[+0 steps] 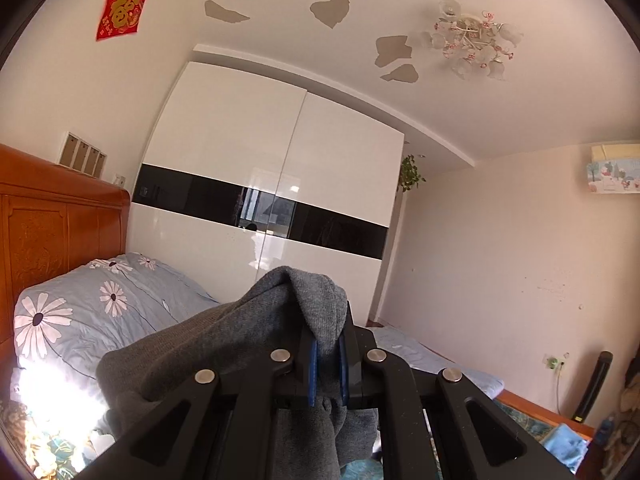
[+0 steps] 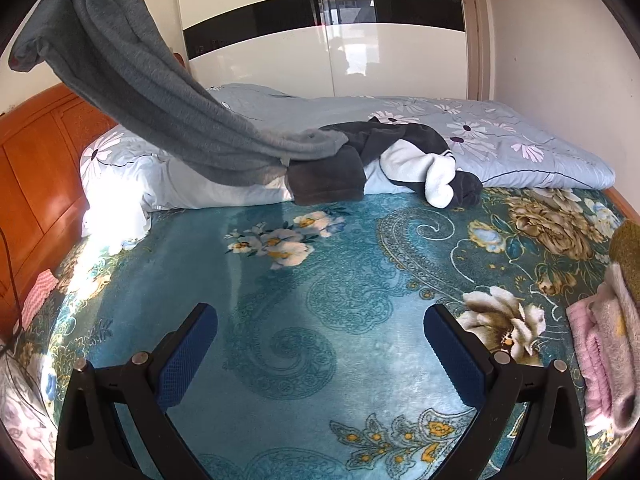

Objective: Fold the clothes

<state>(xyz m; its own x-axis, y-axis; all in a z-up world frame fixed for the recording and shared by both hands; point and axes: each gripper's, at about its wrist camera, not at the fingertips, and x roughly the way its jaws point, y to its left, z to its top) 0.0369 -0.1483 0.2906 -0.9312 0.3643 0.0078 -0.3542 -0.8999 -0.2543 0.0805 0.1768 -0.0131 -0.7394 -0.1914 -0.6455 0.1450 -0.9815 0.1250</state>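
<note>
My left gripper [image 1: 328,364] is shut on a grey knit garment [image 1: 224,344], held high and tilted up toward the wardrobe; the cloth bunches over the blue pads and drapes left and down. From the right wrist view the same grey garment [image 2: 136,80] hangs from the upper left and trails down onto the bedding. Beside its lower end lies a dark grey and white garment [image 2: 404,160], crumpled on the folded quilt. My right gripper [image 2: 320,344] stands wide open, low over the teal floral bedspread [image 2: 304,320], with nothing between its fingers.
A light blue daisy quilt [image 2: 500,140] and pillow [image 1: 92,308] lie along the bed's far side. The orange wooden headboard [image 2: 36,168] is on the left. Pink and fuzzy folded clothes [image 2: 604,348] sit at the right edge. A white and black wardrobe [image 1: 272,184] stands behind.
</note>
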